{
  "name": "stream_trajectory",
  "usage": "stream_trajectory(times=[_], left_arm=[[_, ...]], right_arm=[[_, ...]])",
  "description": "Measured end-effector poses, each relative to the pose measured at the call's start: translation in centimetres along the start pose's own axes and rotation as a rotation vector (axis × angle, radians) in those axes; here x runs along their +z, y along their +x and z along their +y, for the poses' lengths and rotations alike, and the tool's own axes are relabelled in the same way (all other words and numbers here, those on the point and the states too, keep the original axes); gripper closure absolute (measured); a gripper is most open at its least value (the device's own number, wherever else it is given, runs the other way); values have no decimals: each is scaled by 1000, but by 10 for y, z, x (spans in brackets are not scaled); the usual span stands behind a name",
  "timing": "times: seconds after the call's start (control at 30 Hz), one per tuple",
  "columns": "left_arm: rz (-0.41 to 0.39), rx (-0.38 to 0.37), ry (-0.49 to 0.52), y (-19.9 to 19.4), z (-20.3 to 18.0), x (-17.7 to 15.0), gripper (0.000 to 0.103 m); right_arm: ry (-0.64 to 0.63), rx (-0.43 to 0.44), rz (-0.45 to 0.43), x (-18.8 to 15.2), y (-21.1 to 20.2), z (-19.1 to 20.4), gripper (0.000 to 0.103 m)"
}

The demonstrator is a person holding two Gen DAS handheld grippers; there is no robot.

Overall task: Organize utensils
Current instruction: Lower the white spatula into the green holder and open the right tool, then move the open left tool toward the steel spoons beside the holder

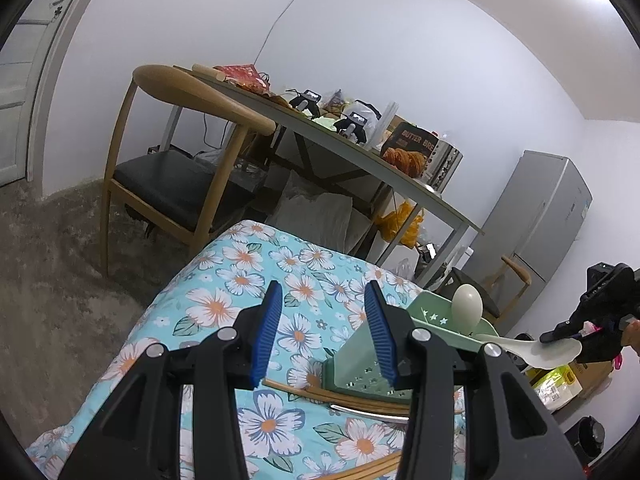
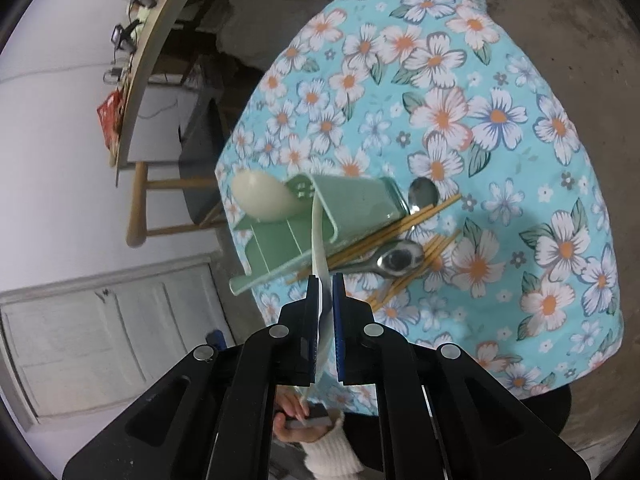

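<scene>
A pale green utensil holder (image 1: 360, 364) (image 2: 352, 208) lies on its side on the flowered tablecloth (image 1: 240, 276) (image 2: 500, 120). A cream spoon's bowl (image 1: 466, 304) (image 2: 260, 198) sticks out of its mouth. My right gripper (image 1: 560, 334) (image 2: 326, 280) is shut on the bowl of a white spoon (image 1: 532, 346) (image 2: 318, 232), whose handle reaches into the holder's mouth. Wooden chopsticks (image 1: 360, 398) (image 2: 400, 220) and two metal spoons (image 2: 400, 260) (image 2: 422, 192) lie against the holder's base. My left gripper (image 1: 322, 288) hangs open over the cloth, with nothing between its blue pads.
Beyond the table stand a wooden chair (image 1: 168, 184) and a long desk (image 1: 360, 152) crowded with boxes and gear. A grey fridge (image 1: 536, 216) is at the right, a white door (image 2: 100, 320) at the left. A hand in a white sleeve (image 2: 320, 440) holds a phone below.
</scene>
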State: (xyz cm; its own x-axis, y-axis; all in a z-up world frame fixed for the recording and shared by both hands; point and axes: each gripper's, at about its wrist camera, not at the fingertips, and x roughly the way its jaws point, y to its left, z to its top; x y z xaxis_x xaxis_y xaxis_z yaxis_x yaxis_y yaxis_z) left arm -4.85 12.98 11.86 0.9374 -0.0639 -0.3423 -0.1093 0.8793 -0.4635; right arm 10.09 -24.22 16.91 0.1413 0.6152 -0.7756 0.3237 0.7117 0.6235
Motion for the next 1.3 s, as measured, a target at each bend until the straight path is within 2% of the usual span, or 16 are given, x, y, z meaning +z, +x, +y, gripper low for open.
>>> stream_trajectory(times=[0.2,0.43,0.6,0.87,0.97,1.07,1.23,1.3], left_arm=[[18,-4,-13,3,-2,-1,62],[18,-2,11,4,-8,-2,62],[15,-1,10,5,-8,-2,62],[18,3,-4,6,-2,-1,62],[21,2,0,7,-3,-2,62],[20,-1,24,5,-4,-3,62],[34,-5,51,5,-2,-5,62],[61,-12,46,7,1,-8,62]], right_arm=[[27,61,7,10,5,8,90],[61,133,-34,30,16,28,89],[28,87,-83,42,24,50,89],[-18,61,-132,45,17,49,89],[-125,31,-169,37,9,48,80],[-274,-10,-288,17,-5,40,77],[-585,-125,-639,-51,-12,9,64],[-635,-149,-736,-74,1,-10,63]])
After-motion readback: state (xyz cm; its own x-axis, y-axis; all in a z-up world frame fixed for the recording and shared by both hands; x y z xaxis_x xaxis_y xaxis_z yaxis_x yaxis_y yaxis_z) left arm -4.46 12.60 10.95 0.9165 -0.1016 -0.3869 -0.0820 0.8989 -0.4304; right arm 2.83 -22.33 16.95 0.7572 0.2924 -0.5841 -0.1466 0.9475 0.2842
